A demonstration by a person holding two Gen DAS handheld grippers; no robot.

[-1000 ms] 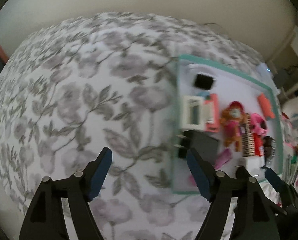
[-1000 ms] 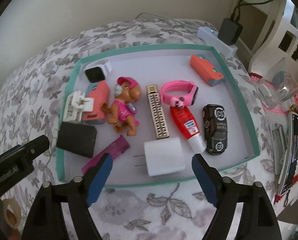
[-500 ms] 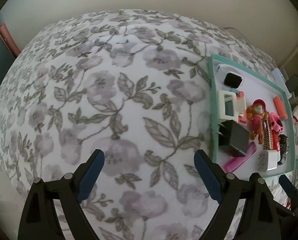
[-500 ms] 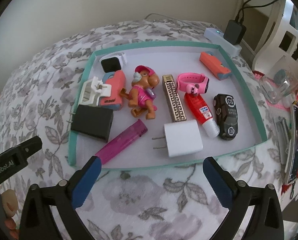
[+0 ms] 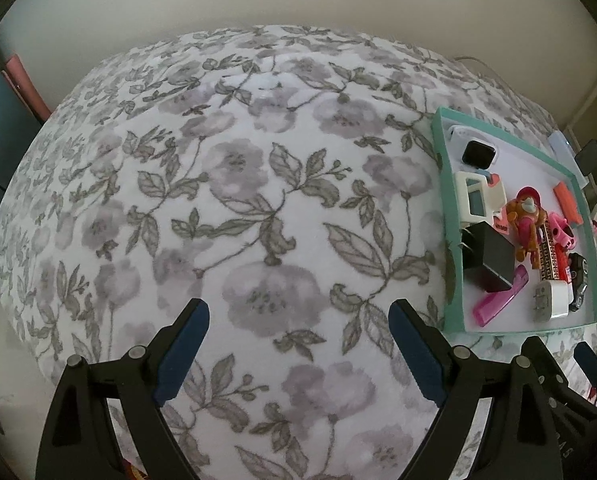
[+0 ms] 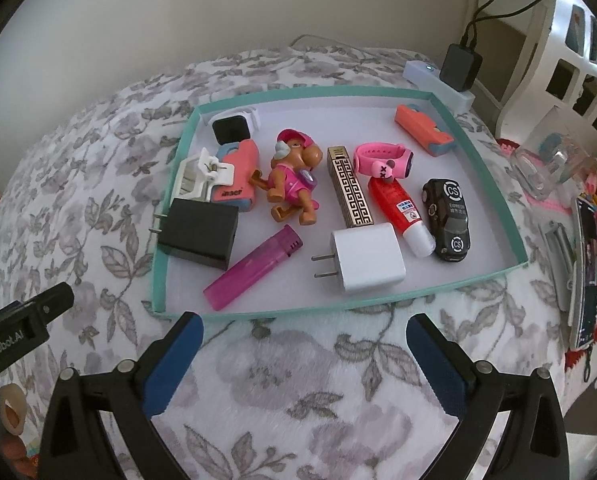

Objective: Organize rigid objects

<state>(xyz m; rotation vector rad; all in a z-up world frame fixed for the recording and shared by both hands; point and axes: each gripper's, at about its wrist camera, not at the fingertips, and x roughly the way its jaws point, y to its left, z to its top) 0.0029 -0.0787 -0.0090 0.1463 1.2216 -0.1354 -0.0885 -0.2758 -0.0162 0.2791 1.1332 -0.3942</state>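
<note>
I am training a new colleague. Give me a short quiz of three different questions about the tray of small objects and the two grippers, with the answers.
1. True or false: the white square wall charger lies inside the shallow teal-rimmed tray.
2. Which thing touches the purple translucent lighter? A) the black toy car B) the pink wristwatch C) none of them
3. Fill in: the left gripper and the right gripper both hold ____.

Key: 1 true; 2 C; 3 nothing. Both have just been opening and now hang open above the floral blanket, with no thing between the pads.
</note>
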